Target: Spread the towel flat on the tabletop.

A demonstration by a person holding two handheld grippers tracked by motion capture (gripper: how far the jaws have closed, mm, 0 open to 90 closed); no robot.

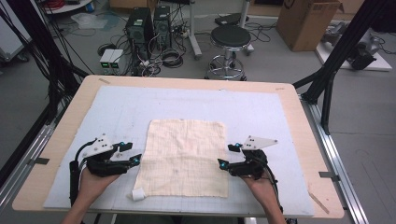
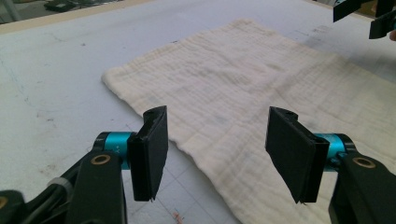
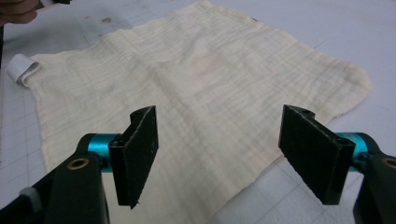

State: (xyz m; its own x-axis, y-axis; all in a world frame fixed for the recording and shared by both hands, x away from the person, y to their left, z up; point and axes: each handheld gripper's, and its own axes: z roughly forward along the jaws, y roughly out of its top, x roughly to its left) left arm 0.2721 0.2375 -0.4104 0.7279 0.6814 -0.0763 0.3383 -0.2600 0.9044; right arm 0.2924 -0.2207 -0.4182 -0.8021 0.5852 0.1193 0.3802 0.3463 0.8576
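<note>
High view: one cream cloth [image 1: 184, 157] lies flat in the middle of the white mat [image 1: 261, 107], with the left gripper [image 1: 131, 153] just beside its left edge and the right gripper [image 1: 225, 156] just beside its right edge. Both stand wide open and hold nothing. This looks like the approach before a grasp, probably to fold the cloth. Next, each gripper must drop over its edge and close on the fabric. Count: one cloth, two grippers, and one small white curl [image 1: 137, 194], perhaps a tag, at the cloth's near left corner.
</note>
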